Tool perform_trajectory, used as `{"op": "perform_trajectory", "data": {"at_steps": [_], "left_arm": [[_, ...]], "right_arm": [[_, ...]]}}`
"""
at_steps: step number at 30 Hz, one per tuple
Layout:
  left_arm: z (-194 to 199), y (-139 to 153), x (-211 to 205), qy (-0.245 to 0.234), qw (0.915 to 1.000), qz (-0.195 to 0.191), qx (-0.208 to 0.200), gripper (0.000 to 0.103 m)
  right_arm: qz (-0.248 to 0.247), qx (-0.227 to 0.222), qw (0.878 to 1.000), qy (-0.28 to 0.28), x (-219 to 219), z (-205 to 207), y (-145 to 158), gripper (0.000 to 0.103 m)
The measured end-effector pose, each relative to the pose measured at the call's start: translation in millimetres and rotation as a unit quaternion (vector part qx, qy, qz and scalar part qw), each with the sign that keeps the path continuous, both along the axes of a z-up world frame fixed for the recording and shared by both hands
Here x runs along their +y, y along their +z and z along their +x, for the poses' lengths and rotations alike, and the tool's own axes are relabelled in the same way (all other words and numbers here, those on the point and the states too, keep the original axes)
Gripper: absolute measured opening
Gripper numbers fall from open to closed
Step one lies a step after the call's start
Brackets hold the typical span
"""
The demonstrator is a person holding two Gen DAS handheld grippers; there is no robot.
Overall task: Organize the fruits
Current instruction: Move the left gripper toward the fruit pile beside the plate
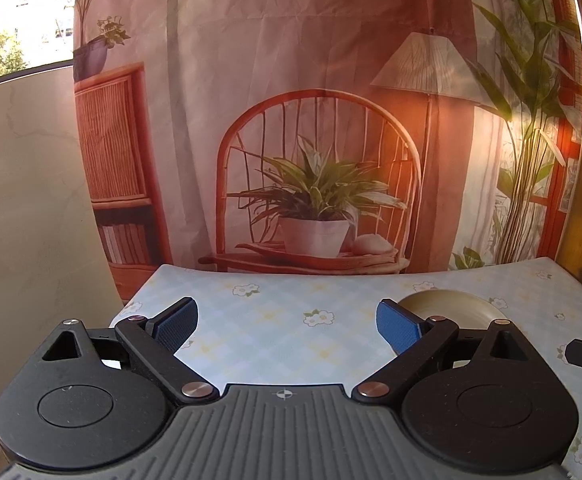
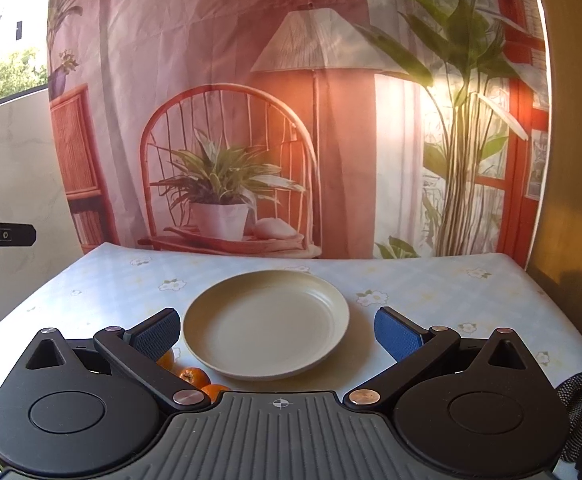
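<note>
Three small orange mandarins point(image 2: 195, 376) lie in a tight cluster on the pale floral-checked tablecloth point(image 2: 431, 280), just beside the near-left rim of the round cream plate point(image 2: 267, 324). In the right wrist view they are largely hidden under the left finger and body of the right gripper point(image 2: 277, 334); only parts of their skins show, so whether more fruit lies beneath cannot be told. The plate is bare, which suggests no fruit has been placed yet.

The right gripper hovers over the plate's near edge, its blue-padded fingers point(image 2: 395, 336) spread wide with nothing between them. The left gripper point(image 1: 287, 326) is likewise spread and empty above a bare stretch of cloth, with the plate's edge point(image 1: 447, 304) peeking past its right finger. Behind the table hangs a printed fabric backdrop point(image 2: 331, 120) of a chair, plant and lamp.

The step in hand looks like reaching for the first mandarin. To do it well, the right gripper probably needs to draw back and to its left until a fruit sits squarely between the pads, then close gently across the widest part. Taking the outermost mandarin first would likely avoid nudging its neighbours, since round fruit rolls readily on a smooth cloth.
</note>
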State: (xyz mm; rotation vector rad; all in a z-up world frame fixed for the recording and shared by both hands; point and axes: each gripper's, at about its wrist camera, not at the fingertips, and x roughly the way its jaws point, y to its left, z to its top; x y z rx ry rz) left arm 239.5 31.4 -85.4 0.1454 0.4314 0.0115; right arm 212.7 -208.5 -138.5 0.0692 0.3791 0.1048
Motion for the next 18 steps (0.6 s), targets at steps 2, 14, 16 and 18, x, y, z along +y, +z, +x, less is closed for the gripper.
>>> {"op": "perform_trajectory", "data": {"at_steps": [2,14,16,18], "left_arm": [[5.6,-2.9,-0.1,-0.005,1.0,-0.003,0.006,0.098],[33.4,-48.0,-14.7,-0.021,0.9949,-0.032,0.093,0.096],[33.5,-55.9,-16.6,-0.028,0.9918,-0.054,0.112,0.096],[34.3,-58.8,-17.2,-0.035,0.9896,-0.069,0.121,0.096]], "right_arm": [[-0.005,0.013,1.0,0.003,-0.5,5.9,1.2,0.103],[-0.044,0.091,0.994,0.046,-0.8,20.9,-13.4,0.096],[-0.04,0.107,0.992,0.058,-1.7,24.1,-16.8,0.094],[-0.039,0.118,0.99,0.072,-1.3,26.8,-18.9,0.078]]}}
